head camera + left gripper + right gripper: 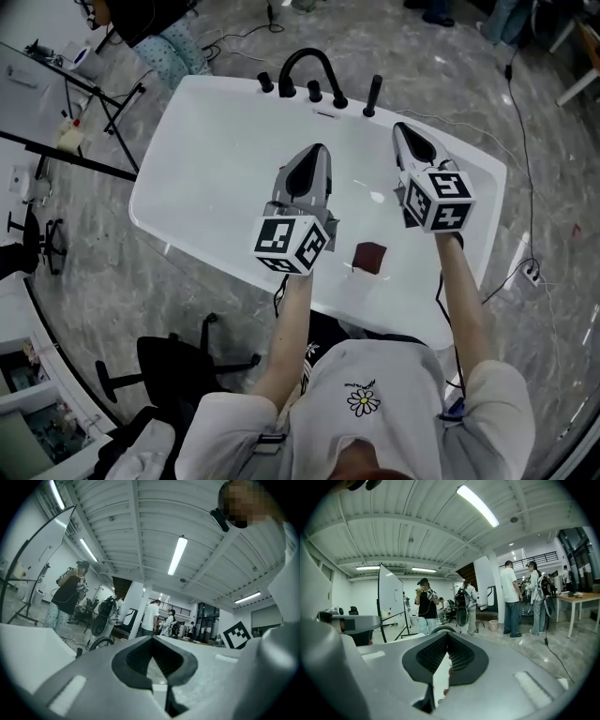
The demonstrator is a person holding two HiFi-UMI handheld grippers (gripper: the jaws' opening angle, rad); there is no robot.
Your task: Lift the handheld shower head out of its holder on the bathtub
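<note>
The handheld shower head [373, 95] is a slim black wand standing upright in its holder on the far rim of the white bathtub [197, 187]. It stands to the right of the black arched faucet [307, 66] and its knobs. My right gripper [402, 130] hovers over the tub, shut and empty, with its tips a short way in front of the shower head. My left gripper [316, 151] is shut and empty over the middle of the tub. Both gripper views look up and outward over shut jaws, the left gripper [152, 641] and the right gripper [446, 637], and the shower head is not in them.
A dark red square patch [371, 257] lies on the tub floor near the front. A black office chair [169, 367] stands at the tub's near left, and black stands [84, 103] at the far left. A cable [521, 141] runs across the floor on the right. People stand in the room beyond.
</note>
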